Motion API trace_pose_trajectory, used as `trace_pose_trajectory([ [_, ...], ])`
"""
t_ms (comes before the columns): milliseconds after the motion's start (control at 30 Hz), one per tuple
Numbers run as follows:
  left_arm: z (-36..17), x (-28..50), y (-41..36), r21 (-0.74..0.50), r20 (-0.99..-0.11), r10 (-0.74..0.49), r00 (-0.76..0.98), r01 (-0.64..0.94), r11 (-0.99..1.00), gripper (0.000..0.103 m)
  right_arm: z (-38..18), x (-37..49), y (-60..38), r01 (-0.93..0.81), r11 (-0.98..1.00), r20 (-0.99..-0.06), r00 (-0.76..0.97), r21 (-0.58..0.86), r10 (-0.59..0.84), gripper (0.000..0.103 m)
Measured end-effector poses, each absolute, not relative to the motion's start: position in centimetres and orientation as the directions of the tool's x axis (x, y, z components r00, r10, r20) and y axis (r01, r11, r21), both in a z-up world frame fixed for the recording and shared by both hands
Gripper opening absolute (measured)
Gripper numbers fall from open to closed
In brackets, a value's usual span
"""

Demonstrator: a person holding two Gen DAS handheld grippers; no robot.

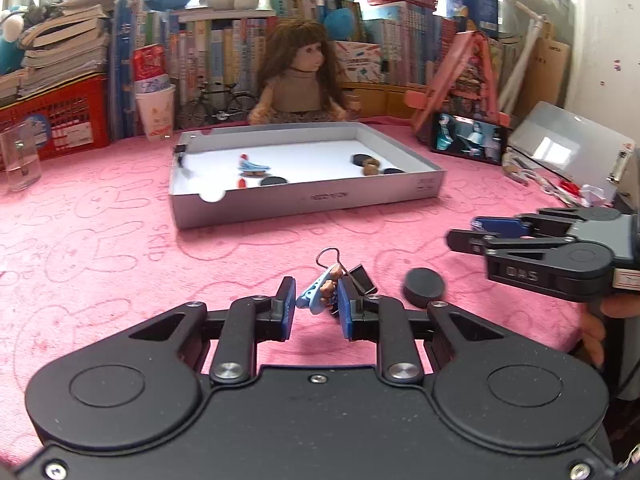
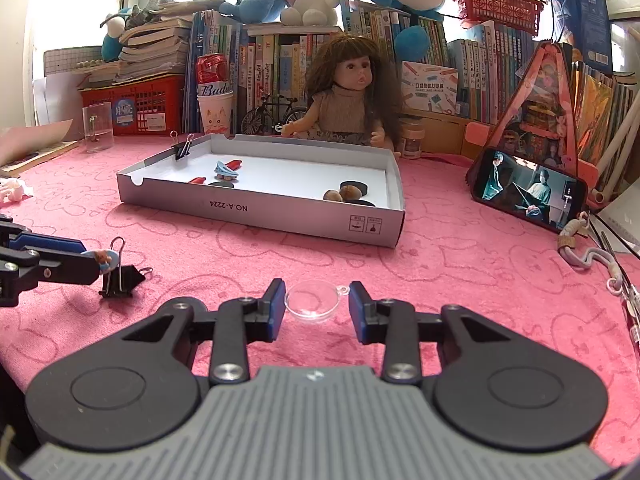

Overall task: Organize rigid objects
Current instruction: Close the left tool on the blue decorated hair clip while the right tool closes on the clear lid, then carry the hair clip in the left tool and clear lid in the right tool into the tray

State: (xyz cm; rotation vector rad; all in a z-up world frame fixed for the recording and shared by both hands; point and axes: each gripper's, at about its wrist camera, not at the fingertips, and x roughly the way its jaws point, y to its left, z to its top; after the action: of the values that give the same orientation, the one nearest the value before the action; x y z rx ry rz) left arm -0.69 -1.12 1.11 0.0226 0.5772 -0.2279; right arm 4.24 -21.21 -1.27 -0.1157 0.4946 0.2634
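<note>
Left tongs [image 1: 316,306]: pinching the blue charm [image 1: 318,294], low over the worktop [image 1: 100,240].
Right tongs [image 2: 316,306]: closed around the clear dome [image 2: 314,306]; contact unclear.
Tray [image 2: 256,210]: 12 o'clock.
Risk: the smooth dome could squirt out; the charm could snag the clip [image 1: 360,278].

Pink cloth [image 2: 460,280] printed with faint rabbit outlines. Grey-sided box [image 2: 260,210] with a white floor and black lettering. Near left, light blue clip [image 1: 316,294] bearing a small brown bear, beside a black binder clip [image 1: 362,278] and a black disc [image 1: 424,286]. Black grippers with blue pads [image 1: 288,308]. Clear, colourless dome [image 2: 314,302]. Far left, red crate [image 2: 140,106].
</note>
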Motion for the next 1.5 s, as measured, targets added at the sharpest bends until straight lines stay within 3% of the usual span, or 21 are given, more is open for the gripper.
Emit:
trace_pose_trajectory([
  [500,0.5,0.9,0.4,0.007,-0.553,-0.085,0.829,0.107,0.994,0.025,-1.5,4.5,-21.2,-0.273,0.961,-0.491,0.843,-0.036,0.221,0.04],
  [967,-0.2,2.1,-0.6,0.079,-0.579,-0.102,0.809,0.18,0.98,0.029,-1.6,4.7,-21.2,-0.27,0.962,-0.495,0.841,-0.033,0.219,0.04],
  [1100,-0.4,2.3,-0.5,0.067,-0.578,-0.125,0.806,0.2,0.978,0.017,-1.6,4.7,-21.3,-0.267,0.963,-0.496,0.84,-0.029,0.218,0.04],
  [1500,0.7,2.3,-0.5,0.028,-0.557,-0.159,0.815,0.21,0.977,0.015,-1.4,5.3,-21.3,-0.258,0.966,-0.504,0.832,0.013,0.229,0.04],
])
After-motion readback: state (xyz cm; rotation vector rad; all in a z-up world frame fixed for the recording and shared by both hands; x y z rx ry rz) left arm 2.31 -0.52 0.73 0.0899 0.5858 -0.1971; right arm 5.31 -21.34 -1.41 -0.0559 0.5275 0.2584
